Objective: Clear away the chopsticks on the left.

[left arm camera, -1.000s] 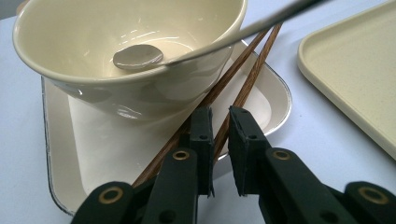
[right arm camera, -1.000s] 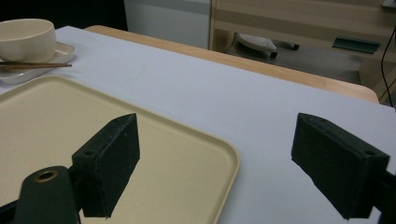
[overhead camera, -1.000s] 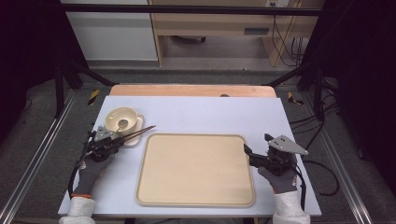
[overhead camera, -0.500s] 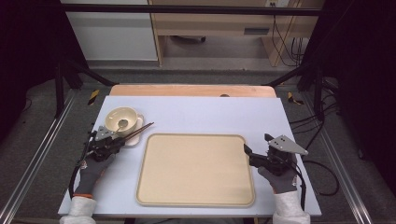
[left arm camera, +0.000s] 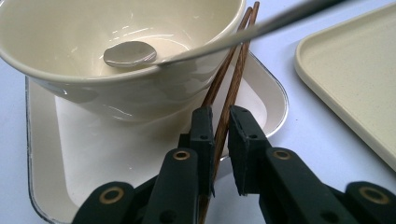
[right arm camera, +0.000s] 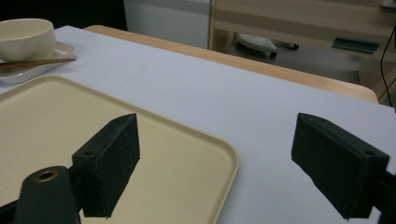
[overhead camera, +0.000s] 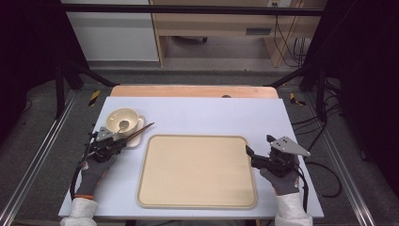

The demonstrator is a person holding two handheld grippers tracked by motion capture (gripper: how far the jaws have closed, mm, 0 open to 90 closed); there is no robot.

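currently your left tongs (left arm camera: 219, 135) are closed narrow around the chopsticks (left arm camera: 229, 88), which lean on the white dish (left arm camera: 261, 100) beside the bowl (left arm camera: 116, 56) at the table's (overhead camera: 207, 113) left side. a spoon (left arm camera: 135, 52) rests in the bowl. your right tongs (right arm camera: 215, 172) sit wide apart, holding nothing, over the right edge of the tray (overhead camera: 197, 172).

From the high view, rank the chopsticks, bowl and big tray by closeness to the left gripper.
1. Chopsticks: between the jaws of the left gripper.
2. Bowl: just beyond, on the small dish, spoon inside.
3. Big tray: to the gripper's right, mid-table.
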